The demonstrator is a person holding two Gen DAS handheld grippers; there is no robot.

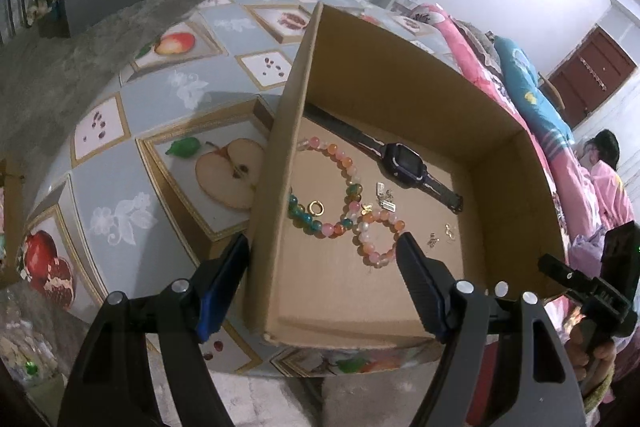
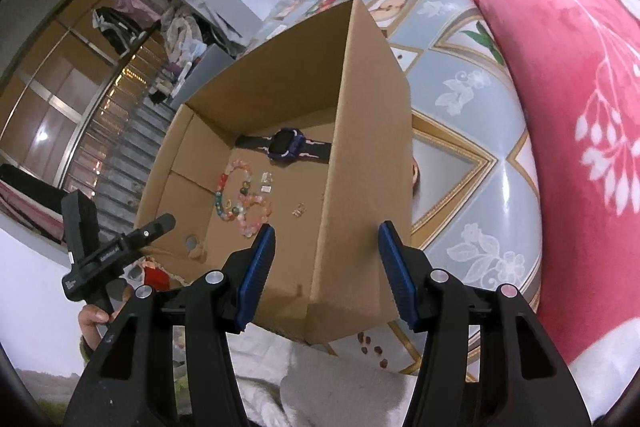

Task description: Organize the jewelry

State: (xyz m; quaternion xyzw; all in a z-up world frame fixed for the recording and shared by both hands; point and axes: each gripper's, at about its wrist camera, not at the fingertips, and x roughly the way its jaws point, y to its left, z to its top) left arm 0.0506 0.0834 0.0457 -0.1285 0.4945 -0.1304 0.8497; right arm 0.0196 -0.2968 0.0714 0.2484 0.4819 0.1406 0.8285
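With both the left gripper (image 1: 324,259) and right gripper (image 2: 326,251) gaping empty astride walls of the box (image 1: 400,75), mid-frame, a careless closing could tip it, scattering the bracelets (image 1: 340,187) and watch (image 1: 408,159).

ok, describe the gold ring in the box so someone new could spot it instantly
Start at the open cardboard box on the fruit-print tabletop. On its floor, look inside the loop of the larger beaded bracelet, near its teal beads. The gold ring is the lone plain hoop there, unlike the scattered small gold earrings and the dark smartwatch.
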